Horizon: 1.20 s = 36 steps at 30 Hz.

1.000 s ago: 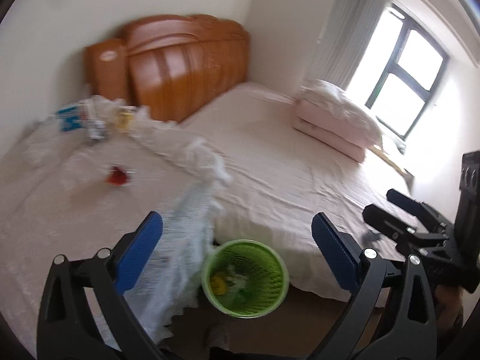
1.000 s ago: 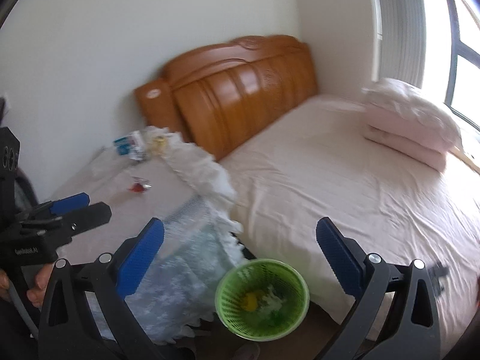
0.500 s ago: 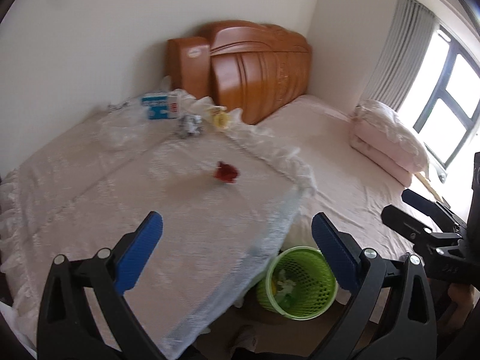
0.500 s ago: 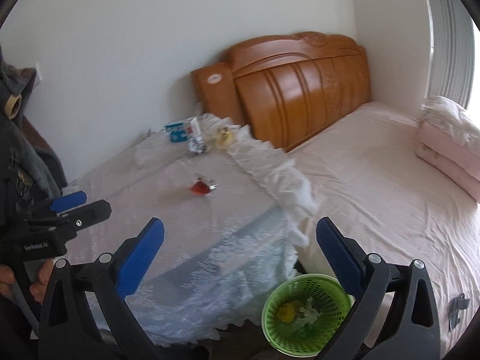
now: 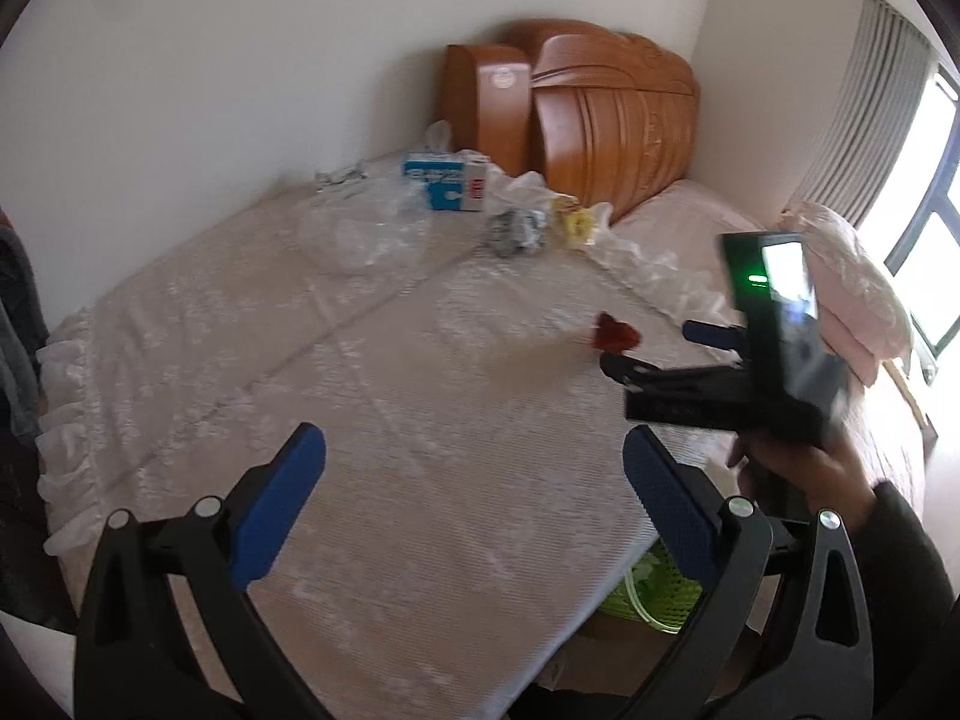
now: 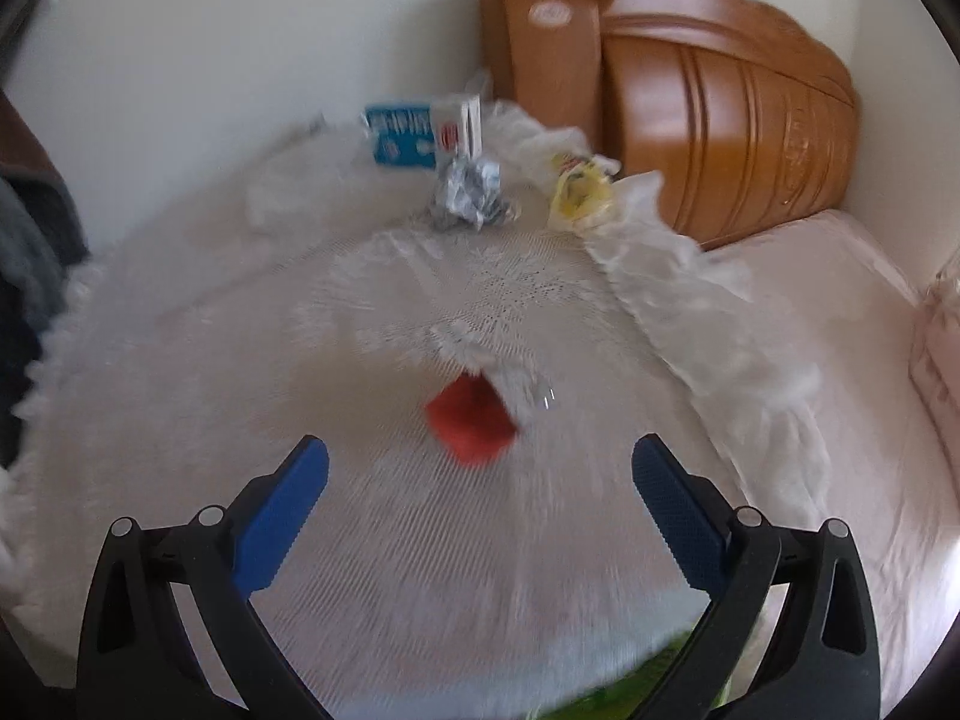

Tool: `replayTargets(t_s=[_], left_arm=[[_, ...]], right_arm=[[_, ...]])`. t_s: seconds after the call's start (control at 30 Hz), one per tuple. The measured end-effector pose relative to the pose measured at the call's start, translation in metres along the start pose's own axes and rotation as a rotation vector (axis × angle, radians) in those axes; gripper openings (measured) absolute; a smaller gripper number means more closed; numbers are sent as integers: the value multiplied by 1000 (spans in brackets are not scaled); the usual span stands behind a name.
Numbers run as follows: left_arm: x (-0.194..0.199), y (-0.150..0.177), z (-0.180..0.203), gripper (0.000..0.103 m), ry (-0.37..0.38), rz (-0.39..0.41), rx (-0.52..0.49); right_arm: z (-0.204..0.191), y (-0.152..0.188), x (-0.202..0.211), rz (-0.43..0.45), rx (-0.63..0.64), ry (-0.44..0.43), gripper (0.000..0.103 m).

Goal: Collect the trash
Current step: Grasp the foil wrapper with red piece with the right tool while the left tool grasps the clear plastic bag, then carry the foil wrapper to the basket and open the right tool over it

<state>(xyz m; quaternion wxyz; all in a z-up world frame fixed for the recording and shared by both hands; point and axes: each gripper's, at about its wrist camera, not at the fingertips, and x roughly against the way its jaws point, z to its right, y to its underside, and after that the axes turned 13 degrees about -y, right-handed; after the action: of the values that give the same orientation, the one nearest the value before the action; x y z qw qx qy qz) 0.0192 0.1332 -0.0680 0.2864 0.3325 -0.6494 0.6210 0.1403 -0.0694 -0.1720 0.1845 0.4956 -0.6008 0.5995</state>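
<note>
Two hand-held grippers: left hand-held gripper (image 5: pixel 474 480) released, nothing between its jaws; right hand-held gripper (image 6: pixel 480 483) released, jaws just narrowing, empty.
Red wrapper (image 6: pixel 472 420): on the lace-covered surface (image 6: pixel 360 540), just ahead of the right jaws.
Other trash: blue-white carton (image 6: pixel 420 132), crumpled foil (image 6: pixel 468 192), yellow wrapper (image 6: pixel 579 186), beyond the red wrapper.
Green basket (image 5: pixel 648 594): below the surface's edge.

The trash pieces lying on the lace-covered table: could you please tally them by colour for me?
Red crumpled wrapper: 1
Blue-and-white carton: 1
Silver-grey crumpled foil wrapper: 1
Yellow crumpled wrapper: 1
Clear crumpled plastic bag: 1
Total: 5
</note>
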Motion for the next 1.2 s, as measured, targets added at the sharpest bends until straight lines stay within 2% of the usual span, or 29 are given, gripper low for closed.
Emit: replayTargets(t_s=[0.07, 0.1, 0.17, 0.2, 0.27, 0.3, 0.47, 0.57, 0.63, 0.73, 0.8, 0.9, 1.0, 1.07, 1.1, 1.13, 1.17, 1.2], left_arm=[[-5, -4, -9, 95, -13, -3, 11], [-7, -5, -13, 95, -15, -4, 16], [-13, -9, -19, 95, -21, -10, 30], [-18, -12, -23, 95, -29, -15, 36], [-25, -17, -27, 95, -41, -19, 39], [-30, -21, -29, 95, -52, -26, 39], [-54, -48, -35, 95, -66, -15, 40], [-81, -75, -35, 95, -54, -25, 35], [-107, -94, -34, 95, -26, -49, 49], [-151, -119, -31, 95, -32, -113, 82], [-178, -135, -25, 95, -95, -119, 81], [-214, -150, -11, 95, -202, -100, 15], [-253, -156, 2, 95, -274, -152, -66], [-271, -154, 4, 82, -253, -188, -86], [-275, -153, 5, 66, -249, -197, -91], [-279, -152, 4, 56, -240, -205, -92], [-279, -151, 2, 52, -220, -196, -77], [-278, -151, -1, 37, -200, -201, -53]], right_arm=[[4, -8, -21, -39, -20, 5, 82], [6, -10, -25, -46, -27, 5, 80], [8, -13, -35, -66, -40, 17, 61], [9, -13, -35, -62, -43, 24, 59], [7, -15, -33, -45, -38, 32, 39], [6, -16, -31, -42, -33, 33, 37], [2, -19, -16, -13, -47, 7, 34], [-2, -18, 3, 27, -82, -21, 34], [-7, -16, 19, 58, -100, -45, 34], [-18, -7, 41, 83, -92, -60, 34], [-24, 0, 52, 90, -89, -53, 35], [-30, 11, 69, 103, -116, -55, 35], [-30, 19, 79, 111, -143, -40, 35], [-29, 23, 82, 114, -157, -30, 35], [-29, 24, 84, 116, -166, -27, 35], [-28, 26, 86, 117, -178, -25, 35], [-28, 27, 86, 119, -188, -21, 35], [-28, 28, 88, 122, -196, -20, 35]])
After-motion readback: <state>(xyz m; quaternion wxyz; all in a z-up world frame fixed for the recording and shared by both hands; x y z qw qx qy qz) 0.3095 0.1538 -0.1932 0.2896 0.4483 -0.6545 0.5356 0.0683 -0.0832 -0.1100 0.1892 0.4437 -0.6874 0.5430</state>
